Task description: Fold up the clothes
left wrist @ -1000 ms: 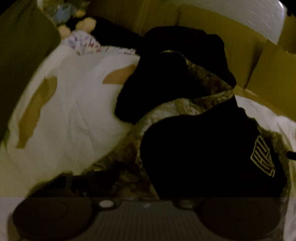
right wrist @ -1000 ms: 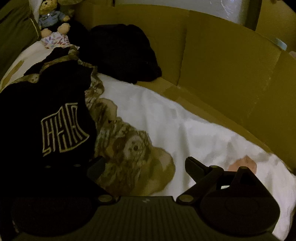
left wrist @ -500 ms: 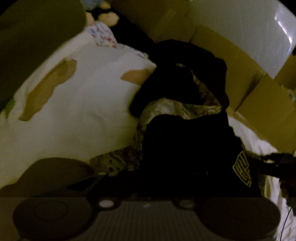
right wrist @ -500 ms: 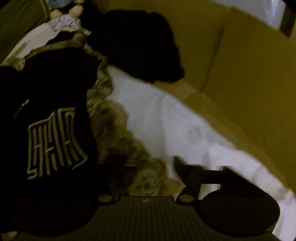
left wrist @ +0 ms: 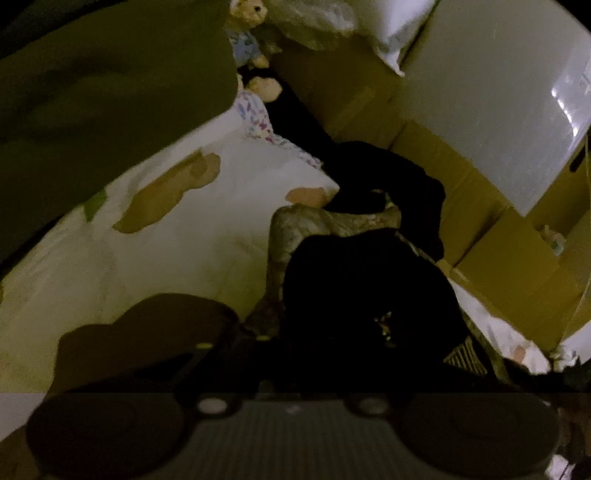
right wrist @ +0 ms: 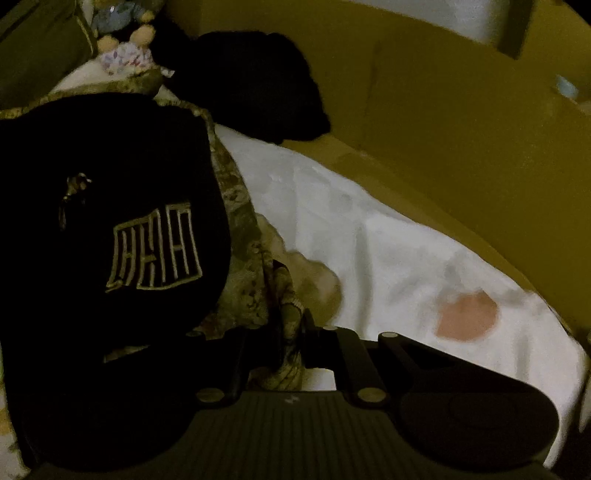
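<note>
The black garment is lying on the white sheet, with its pale line emblem facing up. All positions below are given relative to this garment.

A camouflage-patterned layer is showing along the garment's right edge in the right wrist view, running from the far end down to the near hem. It cannot be told whether this layer is a lining or a separate piece.

The right gripper is sitting at the garment's near right corner. Its jaws are closing at this moment, and a fold of the camouflage-patterned layer is standing between them; the pads are pressing on that fold.

The left gripper is sitting at the garment's near left corner in the left wrist view. Its jaws are fully closed. The picture is dark there, so it cannot be told for certain what cloth is caught; dark fabric and a patterned edge are rising directly from the fingertips.

A second dark heap of cloth is lying beyond the garment's far right end, touching the cardboard wall. A stuffed bear is resting past the garment's far left end. A brown patch on the sheet is lying well to the right of the garment.
</note>
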Demonstrator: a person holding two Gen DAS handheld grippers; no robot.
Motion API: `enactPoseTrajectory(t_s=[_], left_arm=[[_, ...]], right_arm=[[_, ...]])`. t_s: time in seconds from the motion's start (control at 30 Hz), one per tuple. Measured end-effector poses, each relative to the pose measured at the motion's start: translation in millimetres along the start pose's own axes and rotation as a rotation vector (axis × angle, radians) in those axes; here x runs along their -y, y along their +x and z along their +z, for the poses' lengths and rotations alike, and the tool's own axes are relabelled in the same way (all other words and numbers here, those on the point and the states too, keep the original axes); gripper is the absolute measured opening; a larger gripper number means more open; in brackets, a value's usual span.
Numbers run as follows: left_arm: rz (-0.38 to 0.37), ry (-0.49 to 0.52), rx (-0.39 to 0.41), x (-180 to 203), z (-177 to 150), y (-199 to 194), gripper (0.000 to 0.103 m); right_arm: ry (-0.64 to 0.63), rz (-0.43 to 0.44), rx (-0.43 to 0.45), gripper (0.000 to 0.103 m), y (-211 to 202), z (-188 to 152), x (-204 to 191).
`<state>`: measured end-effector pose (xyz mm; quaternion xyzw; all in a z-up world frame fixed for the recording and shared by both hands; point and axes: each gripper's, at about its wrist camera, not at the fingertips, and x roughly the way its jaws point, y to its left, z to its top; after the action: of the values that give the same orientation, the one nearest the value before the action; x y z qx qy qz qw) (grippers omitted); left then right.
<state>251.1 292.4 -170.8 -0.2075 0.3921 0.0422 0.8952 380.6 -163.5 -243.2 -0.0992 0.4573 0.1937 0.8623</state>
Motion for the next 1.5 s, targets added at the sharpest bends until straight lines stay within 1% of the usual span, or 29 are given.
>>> enactPoseTrajectory(t_s=[0.07, 0.17, 0.23, 0.33, 0.47, 0.63, 0.7, 0.8, 0.87, 0.93, 1.0, 1.03, 1.07, 1.1, 1.13, 1.2, 1.27, 1.37, 1.5], left_arm=[[0.005, 0.001, 0.015, -3.7, -2.1, -13.8, 0.004], [0.006, -0.014, 0.030, -10.9, -4.0, -26.9, 0.004], [0.007, -0.022, 0.039, -16.5, -7.0, -38.5, 0.004], [0.010, -0.018, 0.036, -22.5, -16.0, -52.8, 0.004], [0.012, -0.019, -0.006, -30.3, -34.3, -72.8, 0.004], [0.040, -0.032, -0.021, -38.7, -42.1, -96.5, 0.004], [0.046, -0.014, -0.022, -35.4, -43.5, -102.6, 0.004], [0.046, 0.038, -0.031, -24.0, -46.2, -112.1, 0.004], [0.058, 0.043, -0.045, -22.3, -49.7, -115.3, 0.004], [0.087, 0.043, -0.056, -21.4, -52.3, -117.0, 0.014], [0.147, 0.051, -0.061, -18.5, -53.6, -117.5, 0.030], [0.164, 0.053, -0.060, -17.4, -53.6, -117.8, 0.034], [0.176, 0.057, -0.057, -15.2, -52.8, -118.2, 0.037], [0.182, 0.061, -0.052, -11.8, -51.0, -118.6, 0.039], [0.189, 0.066, -0.047, -8.4, -49.2, -119.1, 0.040], [0.186, 0.076, -0.041, -2.6, -46.0, -119.6, 0.050], [0.180, 0.107, -0.036, 8.7, -41.2, -118.9, 0.052], [0.165, 0.173, -0.028, 31.5, -34.1, -116.1, 0.054], [0.137, 0.197, -0.007, 54.8, -29.9, -110.1, 0.060]], right_arm=[[0.020, -0.009, 0.007, 0.009, -22.7, -14.8, 6.5], [0.036, -0.013, 0.004, 0.009, -38.4, -28.2, 9.7], [0.053, -0.016, 0.003, 0.009, -56.1, -42.6, 10.9], [0.073, -0.019, 0.005, 0.009, -74.6, -58.1, 10.9], [0.119, -0.018, -0.005, 0.009, -100.8, -86.7, 15.4], [0.148, -0.007, -0.013, 0.009, -126.6, -115.6, 17.4], [0.162, 0.006, -0.009, 0.009, -142.4, -129.2, 16.3], [0.169, 0.011, -0.012, 0.009, -154.4, -142.7, 13.3], [0.182, 0.012, -0.017, 0.009, -161.8, -152.8, 12.2], [0.211, 0.026, -0.025, 0.009, -168.2, -163.8, 12.3], [0.231, 0.074, -0.033, 0.011, -171.9, -174.2, 8.9], [0.237, 0.080, -0.026, 0.012, -173.8, -177.5, 7.0], [0.241, 0.078, -0.025, 0.016, -175.1, -179.0, 5.8], [0.244, 0.073, -0.026, 0.025, -175.9, -179.6, 4.7], [0.246, 0.068, -0.027, 0.030, -176.8, -179.8, 3.9], [0.256, 0.062, -0.011, 0.050, -182.2, -180.0, 3.2], [0.270, 0.074, 0.011, 0.056, -187.4, -179.3, 5.1], [0.280, 0.071, 0.027, 0.057, -192.2, -177.2, 8.1], [0.292, 0.069, 0.044, 0.057, -195.1, -173.0, 12.5]])
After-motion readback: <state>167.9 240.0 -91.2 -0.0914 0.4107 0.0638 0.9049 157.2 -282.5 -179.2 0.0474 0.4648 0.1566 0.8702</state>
